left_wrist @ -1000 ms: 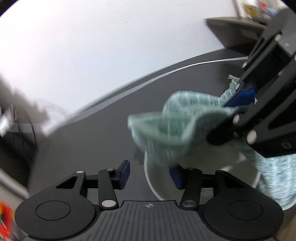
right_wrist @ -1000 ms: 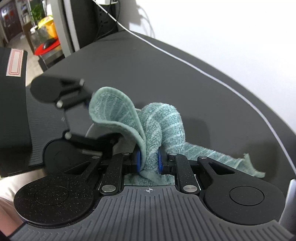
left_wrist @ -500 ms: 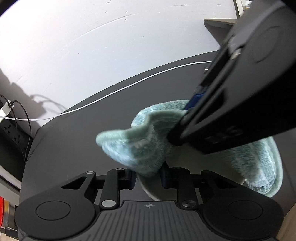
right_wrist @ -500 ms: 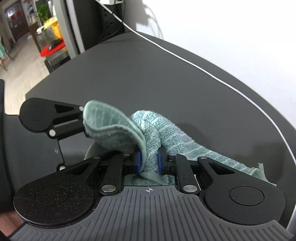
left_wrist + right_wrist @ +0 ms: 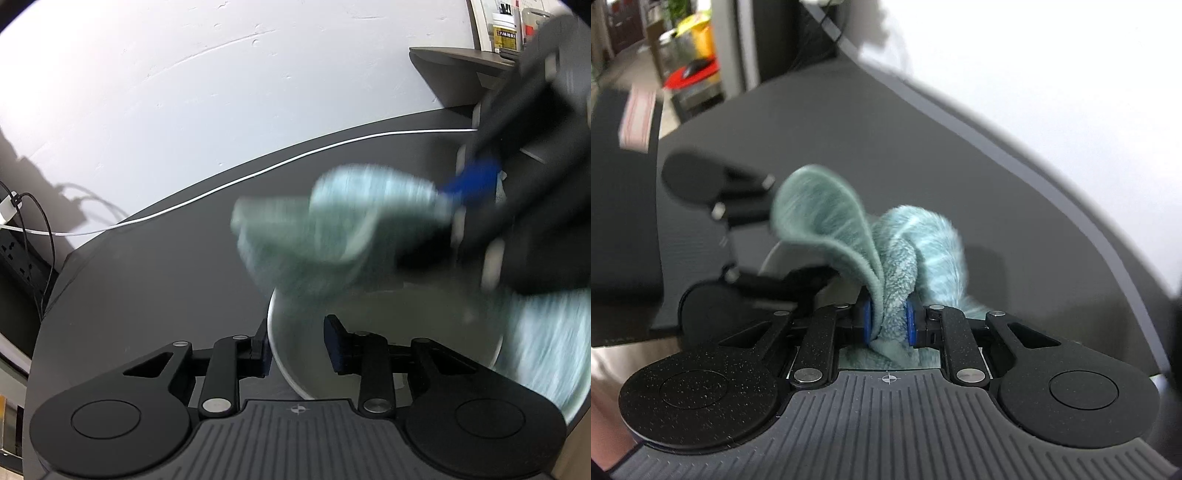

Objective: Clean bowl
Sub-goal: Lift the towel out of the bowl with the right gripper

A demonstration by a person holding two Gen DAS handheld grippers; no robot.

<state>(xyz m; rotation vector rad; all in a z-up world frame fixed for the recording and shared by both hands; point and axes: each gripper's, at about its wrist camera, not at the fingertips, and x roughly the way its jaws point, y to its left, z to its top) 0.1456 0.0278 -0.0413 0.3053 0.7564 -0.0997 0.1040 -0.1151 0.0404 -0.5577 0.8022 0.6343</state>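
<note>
Since 0.5 s ago, right hand-held gripper (image 5: pixel 888 321) shifted rightward above bowl (image 5: pixel 295 354) – clenched on cloth (image 5: pixel 897 258); left hand-held gripper (image 5: pixel 295 343) straddles bowl rim – fingers parted; worktop (image 5: pixel 166 277) dark.

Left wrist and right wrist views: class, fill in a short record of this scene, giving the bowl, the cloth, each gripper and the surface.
bowl: white bowl, its near rim between the left gripper's fingers
cloth: green cloth, bunched, hanging over the bowl, blurred
left gripper: jaws straddle the rim; contact unclear
right gripper: shut on the cloth
surface: dark table; white cable along its far edge
</note>
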